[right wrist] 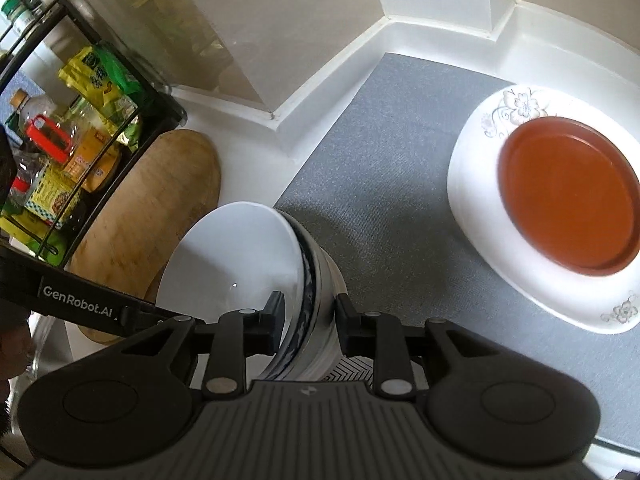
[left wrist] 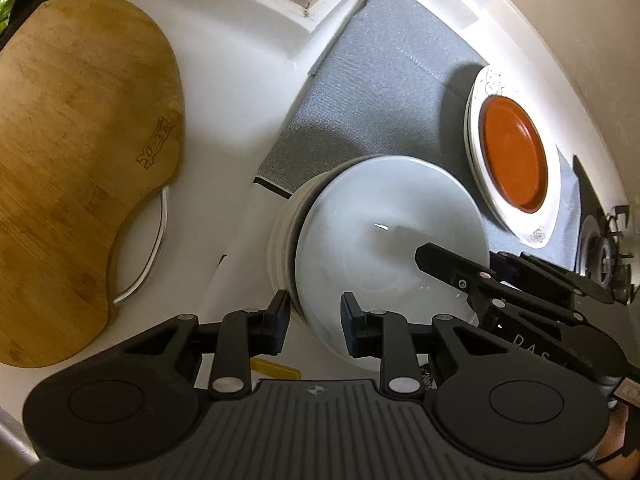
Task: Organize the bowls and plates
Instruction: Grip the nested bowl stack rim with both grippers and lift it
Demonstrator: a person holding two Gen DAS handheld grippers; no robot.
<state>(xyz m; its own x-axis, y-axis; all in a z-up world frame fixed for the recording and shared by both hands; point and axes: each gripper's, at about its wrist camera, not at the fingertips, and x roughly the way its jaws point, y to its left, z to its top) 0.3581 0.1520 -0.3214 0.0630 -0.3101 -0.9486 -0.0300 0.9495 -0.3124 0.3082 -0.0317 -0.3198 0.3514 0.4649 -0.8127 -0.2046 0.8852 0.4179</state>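
Bowl stack (left wrist: pixel 384 240) sits at the near edge of the grey mat (left wrist: pixel 380 92), partly on the white counter (left wrist: pixel 224 120). Both grippers are at the stack, on opposite sides.

Left gripper (left wrist: pixel 314 326): fingers part open, straddling the near rim of the top bowl, one pad outside the stack wall, the other inside the bowl. Pads look close to the rim, but whether they actually pinch it I cannot tell.

Right gripper (right wrist: pixel 308 320): fingers part open, straddling the stack's rim and wall, left finger inside the top bowl, right finger outside against the dark-banded side. Firm contact cannot be told.

Plates (right wrist: pixel 480 200) lie stacked at the far right of the mat, well apart from the bowls, with an orange dish (right wrist: pixel 568 196) on top.

Cutting board (left wrist: pixel 80 160) lies on the counter left of the bowls. Wire rack (right wrist: pixel 60 140) with bottles and packets stands beyond it.
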